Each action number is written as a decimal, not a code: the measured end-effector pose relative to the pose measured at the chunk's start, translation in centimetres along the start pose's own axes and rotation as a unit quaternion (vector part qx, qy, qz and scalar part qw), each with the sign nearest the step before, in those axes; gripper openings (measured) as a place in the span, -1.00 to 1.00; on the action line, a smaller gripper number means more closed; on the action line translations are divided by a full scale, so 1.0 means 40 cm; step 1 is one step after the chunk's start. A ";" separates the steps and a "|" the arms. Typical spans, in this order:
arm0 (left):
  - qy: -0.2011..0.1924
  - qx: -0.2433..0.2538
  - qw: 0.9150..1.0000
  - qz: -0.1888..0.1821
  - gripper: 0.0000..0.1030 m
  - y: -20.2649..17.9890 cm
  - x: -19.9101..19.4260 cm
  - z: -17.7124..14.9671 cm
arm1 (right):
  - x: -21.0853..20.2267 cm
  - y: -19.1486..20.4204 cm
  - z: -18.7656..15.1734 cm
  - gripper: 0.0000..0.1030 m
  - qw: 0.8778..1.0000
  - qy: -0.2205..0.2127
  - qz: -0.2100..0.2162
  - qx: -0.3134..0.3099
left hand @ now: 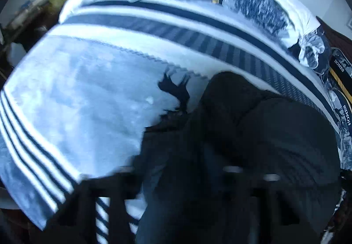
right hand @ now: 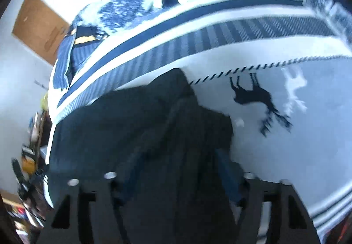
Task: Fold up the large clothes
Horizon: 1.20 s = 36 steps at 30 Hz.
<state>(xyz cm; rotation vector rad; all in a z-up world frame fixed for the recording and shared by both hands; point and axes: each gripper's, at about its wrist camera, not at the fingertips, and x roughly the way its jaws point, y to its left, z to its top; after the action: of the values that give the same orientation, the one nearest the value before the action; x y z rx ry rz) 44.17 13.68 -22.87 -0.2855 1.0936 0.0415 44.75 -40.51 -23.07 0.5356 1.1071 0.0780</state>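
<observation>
A large dark garment (left hand: 253,129) lies bunched on a bed with a blue and white striped blanket (left hand: 88,101). In the left wrist view the garment runs down between the fingers of my left gripper (left hand: 176,189), which is shut on it. In the right wrist view the same dark garment (right hand: 143,129) drapes over and between the fingers of my right gripper (right hand: 176,189), which is shut on it. Both grippers' fingertips are hidden by the cloth. Both views are motion-blurred.
The blanket (right hand: 286,145) has dark horse figures (right hand: 255,94) printed on it. Pillows and crumpled bedding (left hand: 264,6) lie at the far end. A wooden door (right hand: 37,26) and cluttered shelves (right hand: 28,156) stand beside the bed.
</observation>
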 end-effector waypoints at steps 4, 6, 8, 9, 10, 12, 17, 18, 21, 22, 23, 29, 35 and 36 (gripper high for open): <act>-0.028 0.005 1.000 0.006 -0.95 0.004 -0.019 -0.029 | 0.025 -0.021 0.014 -0.85 1.000 -0.003 0.006 0.013; -0.039 0.027 0.998 0.036 -0.95 -0.005 -0.010 -0.050 | -0.003 -0.010 -0.011 -0.93 0.999 -0.033 -0.022 -0.004; -0.022 0.044 0.996 0.073 -1.00 -0.009 0.046 -0.051 | 0.021 0.000 -0.028 -0.94 0.997 -0.029 -0.061 -0.028; -0.009 0.036 0.995 0.090 -1.00 0.001 0.065 -0.049 | 0.046 0.002 -0.028 -0.95 0.996 -0.017 -0.080 -0.040; -0.011 0.023 0.996 0.080 -1.00 0.011 0.058 -0.045 | 0.064 0.005 -0.032 -0.95 0.995 -0.006 -0.087 -0.042; -0.035 -0.005 0.998 0.054 -1.00 0.041 0.012 -0.032 | 0.033 0.027 -0.029 -0.93 0.994 -0.026 -0.095 -0.055; -0.076 -0.014 0.997 0.014 -0.60 0.054 -0.064 0.029 | -0.081 0.048 0.018 0.00 0.994 -0.076 -0.056 -0.055; -0.067 -0.011 0.998 0.007 -0.23 0.038 -0.057 0.053 | -0.084 0.059 0.038 0.64 0.994 -0.080 -0.046 -0.066; -0.048 0.008 0.999 0.004 0.18 -0.007 -0.009 0.101 | -0.032 0.083 0.100 0.65 0.996 -0.044 -0.011 -0.075; -0.033 0.015 0.999 0.005 0.18 -0.027 0.022 0.118 | 0.002 0.079 0.123 0.64 0.998 -0.029 -0.001 -0.060; -0.021 0.018 1.000 0.003 0.18 -0.036 0.047 0.131 | 0.038 0.070 0.147 0.61 0.999 -0.015 0.005 -0.041; 0.033 -0.005 0.999 -0.032 -0.99 -0.049 0.137 0.161 | 0.196 0.012 0.207 -0.81 0.998 0.052 0.036 0.023; 0.013 0.023 0.999 0.019 -0.99 -0.059 0.139 0.140 | 0.186 0.035 0.198 -0.96 0.998 0.025 -0.046 -0.028; 0.007 0.023 0.999 0.030 -0.99 -0.062 0.134 0.137 | 0.193 0.037 0.199 -0.96 0.997 0.024 -0.057 -0.036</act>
<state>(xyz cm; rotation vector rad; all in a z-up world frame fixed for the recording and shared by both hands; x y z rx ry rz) 51.87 12.07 -24.73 -0.2115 1.1148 0.0680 55.47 -39.69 -26.13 0.4064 1.1758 0.0315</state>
